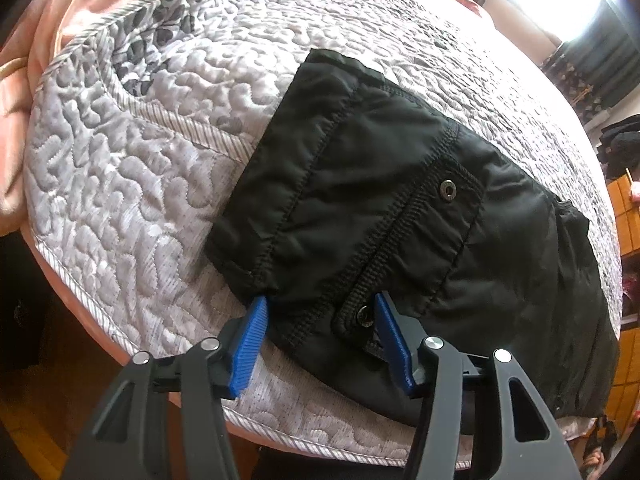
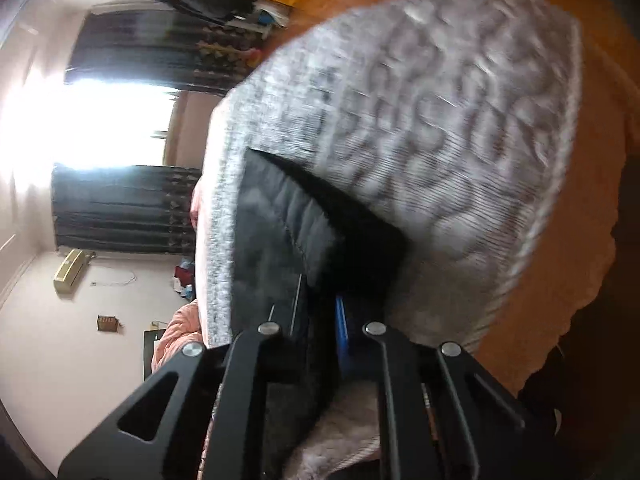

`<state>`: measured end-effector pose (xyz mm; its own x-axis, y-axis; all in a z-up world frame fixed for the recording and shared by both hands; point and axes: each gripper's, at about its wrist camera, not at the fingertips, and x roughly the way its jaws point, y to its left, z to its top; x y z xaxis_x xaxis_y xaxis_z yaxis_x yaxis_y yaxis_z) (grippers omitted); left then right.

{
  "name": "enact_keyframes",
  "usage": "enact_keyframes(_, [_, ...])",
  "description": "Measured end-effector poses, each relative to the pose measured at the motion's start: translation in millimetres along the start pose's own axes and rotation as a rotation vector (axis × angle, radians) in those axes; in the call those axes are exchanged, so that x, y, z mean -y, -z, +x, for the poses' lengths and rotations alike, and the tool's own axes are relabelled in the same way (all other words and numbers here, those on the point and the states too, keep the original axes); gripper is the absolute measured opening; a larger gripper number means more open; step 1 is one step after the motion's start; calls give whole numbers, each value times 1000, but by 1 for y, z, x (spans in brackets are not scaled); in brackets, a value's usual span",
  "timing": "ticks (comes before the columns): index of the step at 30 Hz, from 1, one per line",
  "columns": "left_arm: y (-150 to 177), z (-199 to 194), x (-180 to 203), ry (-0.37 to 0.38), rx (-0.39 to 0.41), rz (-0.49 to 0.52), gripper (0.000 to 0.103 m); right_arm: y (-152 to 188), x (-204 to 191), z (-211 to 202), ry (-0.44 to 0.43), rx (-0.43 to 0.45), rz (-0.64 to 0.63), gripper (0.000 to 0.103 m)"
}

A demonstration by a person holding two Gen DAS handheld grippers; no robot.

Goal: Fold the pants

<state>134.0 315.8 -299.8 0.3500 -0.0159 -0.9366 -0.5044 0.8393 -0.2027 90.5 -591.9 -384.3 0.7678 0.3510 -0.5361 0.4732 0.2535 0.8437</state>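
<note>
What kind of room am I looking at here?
Most likely a bedroom in a home: black pants lie on a quilted grey bedspread, a pink blanket is bunched beside it, and dark curtains frame a bright window.

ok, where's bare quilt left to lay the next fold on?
Free: the wide stretch of grey quilt left of the black pants, out to its striped edge, and the strip beyond the pants toward the window. Crowded: the near edge, where the left gripper straddles the waistband.
</note>
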Motion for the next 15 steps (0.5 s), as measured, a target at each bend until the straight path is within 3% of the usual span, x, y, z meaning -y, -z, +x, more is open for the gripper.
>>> enact_keyframes(6, [-1, -2, -5, 9, -2, -17, 52, -1, 5, 8, 30, -8, -10, 10])
enact_keyframes(10, [0, -1, 1, -15, -9, 6, 56, -4, 6, 17, 43, -32, -25, 11])
enact_keyframes(13, [3, -7, 10, -26, 0, 23, 60, -3, -2, 9, 50, -19, -35, 27])
enact_keyframes(14, [7, -13, 13, -17, 15, 29, 68, 0, -7, 1, 64, -4, -45, 46])
enact_keyframes(15, [10, -19, 16, -3, 37, 39, 75, 5, -18, -11, 86, 28, -84, 52])
